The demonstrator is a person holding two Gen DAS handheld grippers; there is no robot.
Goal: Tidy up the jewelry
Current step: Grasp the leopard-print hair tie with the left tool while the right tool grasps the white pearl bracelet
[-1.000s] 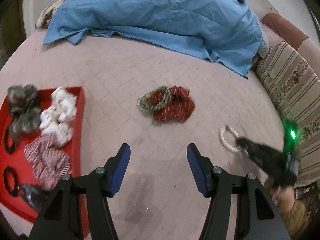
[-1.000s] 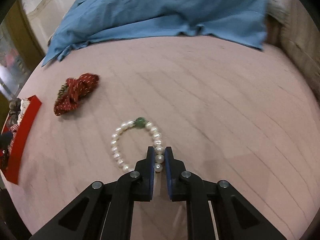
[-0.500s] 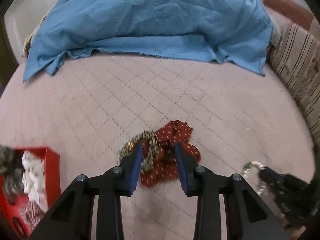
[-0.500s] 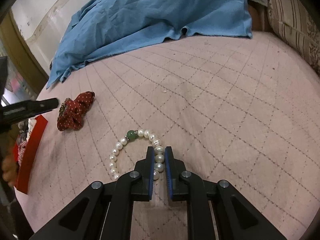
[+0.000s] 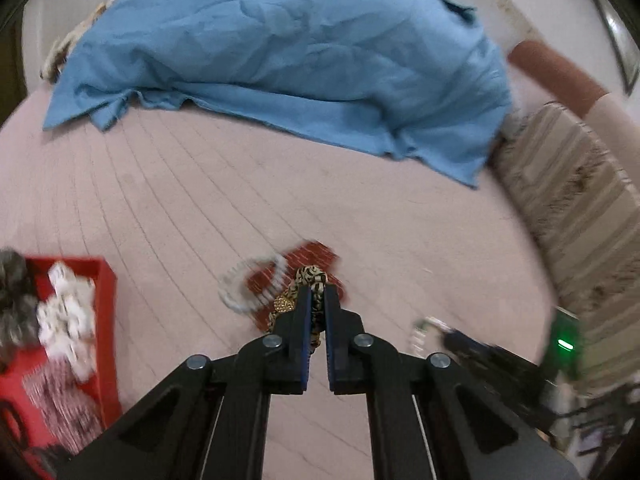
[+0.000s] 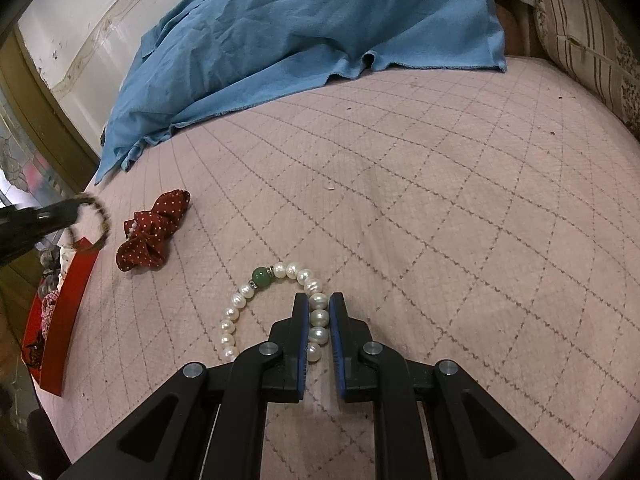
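Leopard-print scrunchie (image 5: 313,280) newly clamped, lifted by left gripper (image 5: 314,300), right gripper (image 6: 319,312) still pinching pearl bracelet (image 6: 276,304).

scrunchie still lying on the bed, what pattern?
Dark red with small white dots, the red scrunchie. Clearest in the right wrist view; blurred in the left one.

soft indoor light | left view motion-blurred | right sharp | fisheye edges
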